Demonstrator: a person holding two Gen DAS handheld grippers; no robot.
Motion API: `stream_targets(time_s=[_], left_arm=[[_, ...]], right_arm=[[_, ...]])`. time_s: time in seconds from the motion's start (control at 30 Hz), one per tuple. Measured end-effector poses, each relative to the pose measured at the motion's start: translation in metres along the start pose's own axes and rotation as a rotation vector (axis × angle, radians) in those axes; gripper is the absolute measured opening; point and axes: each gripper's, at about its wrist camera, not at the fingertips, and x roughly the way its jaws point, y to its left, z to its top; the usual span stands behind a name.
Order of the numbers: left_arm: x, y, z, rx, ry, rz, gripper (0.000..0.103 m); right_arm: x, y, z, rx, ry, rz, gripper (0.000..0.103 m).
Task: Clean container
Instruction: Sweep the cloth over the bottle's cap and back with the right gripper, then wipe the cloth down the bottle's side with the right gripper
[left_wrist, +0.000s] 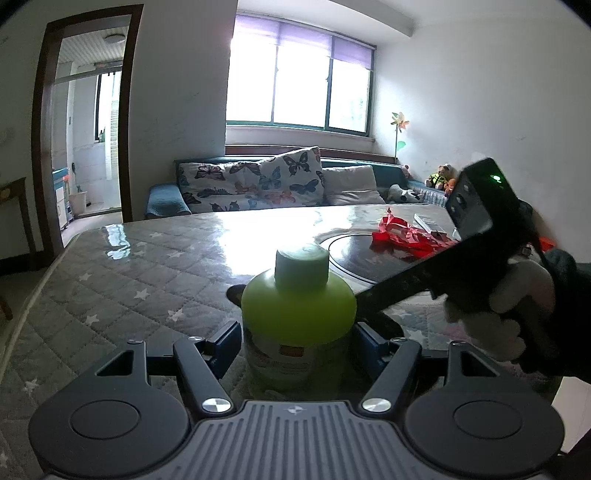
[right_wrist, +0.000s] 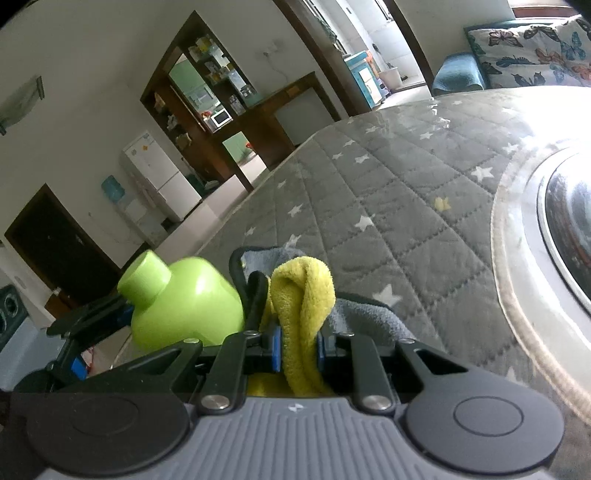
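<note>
Nothing here can be read. The paper label on the lime-green plastic bottle (left_wrist: 291, 360) carries an orange strip and lines of print, all too blurred to make out, and no other wording shows anywhere around the room.

Daylight only, from the wide blown-out far window (left_wrist: 299, 85). Strong glare streaks across the glossy grey star-quilted counter (left_wrist: 147, 266), washing out its far right in the right wrist view. Heavy fisheye bending, dark vignetted corners. Near black gripper housings are dim.
</note>
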Motion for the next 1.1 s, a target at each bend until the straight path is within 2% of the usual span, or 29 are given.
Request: stream_targets(time_s=[0.17, 0.43, 0.87, 1.1], left_arm=[[-0.002, 0.000, 0.000, 0.005, 0.003, 0.001, 0.071], [-0.001, 0.002, 0.000, 0.007, 0.000, -0.003, 0.070], [-0.001, 0.004, -0.002, 0.003, -0.008, -0.011, 0.070], [0.000, 0.004, -0.003, 0.002, -0.007, -0.012, 0.071]], right_arm=[[-0.013, 0.003, -0.007, 0.033, -0.021, 0.021, 0.018], [-0.037, 0.018, 0.012, 0.013, -0.123, 0.088, 0.018], [0.007, 0.011, 0.026, 0.000, -0.044, 0.035, 0.018], [0.009, 0.001, 0.010, 0.021, -0.007, 0.011, 0.018]])
